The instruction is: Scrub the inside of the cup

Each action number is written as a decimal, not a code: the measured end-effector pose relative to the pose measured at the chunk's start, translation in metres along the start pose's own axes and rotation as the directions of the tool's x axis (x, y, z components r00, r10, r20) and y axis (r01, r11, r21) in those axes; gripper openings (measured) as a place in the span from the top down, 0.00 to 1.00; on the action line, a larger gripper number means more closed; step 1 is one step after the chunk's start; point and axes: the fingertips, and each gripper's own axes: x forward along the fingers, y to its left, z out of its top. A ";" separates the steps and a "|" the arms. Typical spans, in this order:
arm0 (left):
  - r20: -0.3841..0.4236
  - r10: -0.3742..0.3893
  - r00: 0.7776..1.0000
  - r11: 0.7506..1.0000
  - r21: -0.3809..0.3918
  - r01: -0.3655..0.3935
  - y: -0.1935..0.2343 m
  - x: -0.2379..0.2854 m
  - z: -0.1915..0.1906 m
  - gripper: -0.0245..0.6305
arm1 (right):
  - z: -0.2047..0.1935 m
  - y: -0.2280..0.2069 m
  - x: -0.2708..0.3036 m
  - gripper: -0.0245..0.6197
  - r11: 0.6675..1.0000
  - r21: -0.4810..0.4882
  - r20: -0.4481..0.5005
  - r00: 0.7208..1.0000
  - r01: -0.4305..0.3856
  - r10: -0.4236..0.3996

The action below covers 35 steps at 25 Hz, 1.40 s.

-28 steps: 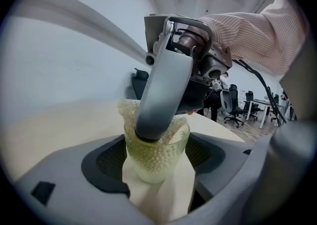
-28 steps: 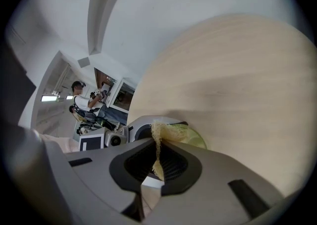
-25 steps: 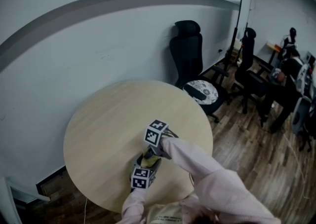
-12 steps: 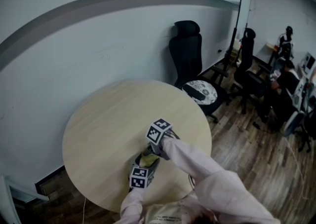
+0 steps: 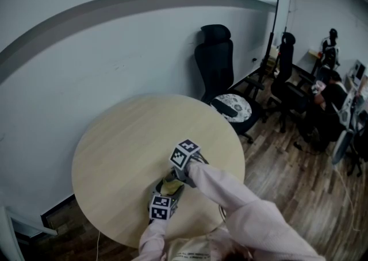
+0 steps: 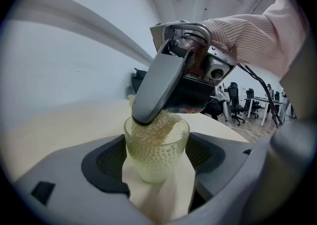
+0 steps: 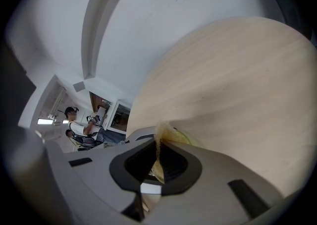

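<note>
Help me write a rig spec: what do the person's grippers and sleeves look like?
Both the left gripper and right gripper are grey with black textured pads, each carrying a white cube of black square markers. A black cable trails from the right one. The sleeves are pale pink, finely striped.

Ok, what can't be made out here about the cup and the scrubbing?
Cup interior, left gripper view: filled by the scouring pad and covered by the right tool, so its bottom is hidden.
Cup, head view: too small, and mostly covered by the two tools; whether it touches the table is hidden under the left tool.
Cup, right gripper view: only a rim sliver shows past that tool's own body.
</note>
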 end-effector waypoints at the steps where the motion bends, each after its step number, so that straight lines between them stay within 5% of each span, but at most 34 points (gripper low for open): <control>1: -0.003 0.001 1.000 1.000 0.003 -0.001 0.001 0.000 0.000 0.40 | 0.000 0.000 0.000 0.92 1.000 -0.002 -0.001 1.000 0.000 0.000; 21: -0.034 0.002 0.999 1.000 0.018 -0.001 0.000 -0.015 -0.006 0.39 | -0.005 0.005 -0.002 0.92 0.999 -0.042 -0.018 1.000 -0.004 0.003; 35: 0.062 0.050 0.997 0.998 -0.038 -0.048 -0.007 -0.049 0.006 0.41 | -0.014 0.011 -0.023 0.92 0.996 -0.084 0.019 0.999 -0.034 0.035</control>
